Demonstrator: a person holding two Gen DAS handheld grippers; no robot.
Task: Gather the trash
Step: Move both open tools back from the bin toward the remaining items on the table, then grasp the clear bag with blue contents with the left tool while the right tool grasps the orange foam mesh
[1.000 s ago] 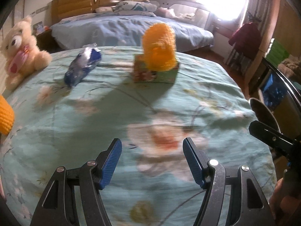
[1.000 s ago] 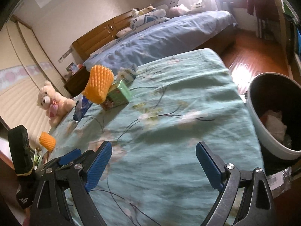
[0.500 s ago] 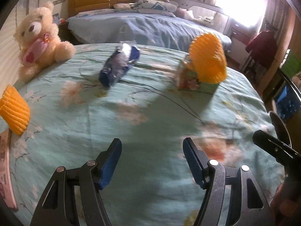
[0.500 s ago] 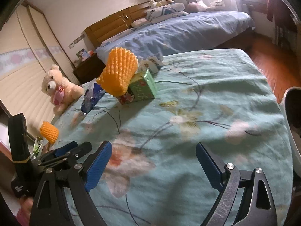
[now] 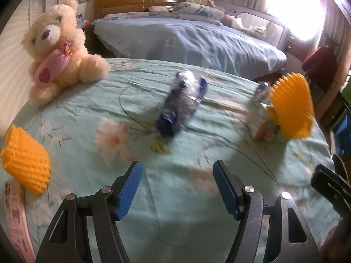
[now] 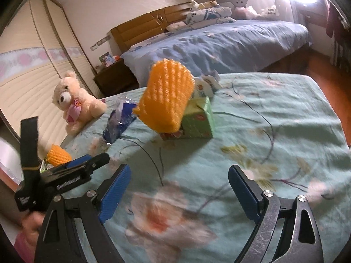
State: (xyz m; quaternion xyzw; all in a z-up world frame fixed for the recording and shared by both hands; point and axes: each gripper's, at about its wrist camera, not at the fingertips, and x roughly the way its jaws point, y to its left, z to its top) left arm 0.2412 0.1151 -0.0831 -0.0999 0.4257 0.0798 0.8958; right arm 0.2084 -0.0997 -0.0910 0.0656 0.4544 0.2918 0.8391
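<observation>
A crumpled blue and silver wrapper (image 5: 183,103) lies on the green floral bedspread (image 5: 175,197), ahead of my open, empty left gripper (image 5: 177,186). It also shows in the right wrist view (image 6: 119,122). An orange foam net (image 5: 290,107) leans on a green tissue box (image 6: 197,120), shown in the right wrist view too (image 6: 166,100). A second orange foam net (image 5: 25,160) lies at the left edge (image 6: 59,154). My right gripper (image 6: 179,191) is open and empty above the bedspread, short of the box. The left gripper (image 6: 85,164) shows at its left.
A cream teddy bear (image 5: 59,48) sits at the far left of the bedspread. A pink paper strip (image 5: 15,219) lies at the near left edge. A blue bed (image 5: 186,35) with a wooden headboard stands behind. A nightstand (image 6: 114,79) stands by the wall.
Both grippers have swung to the left. The wrapper and teddy bear have come nearer and more central in the left view. The black bin has left the right view.
</observation>
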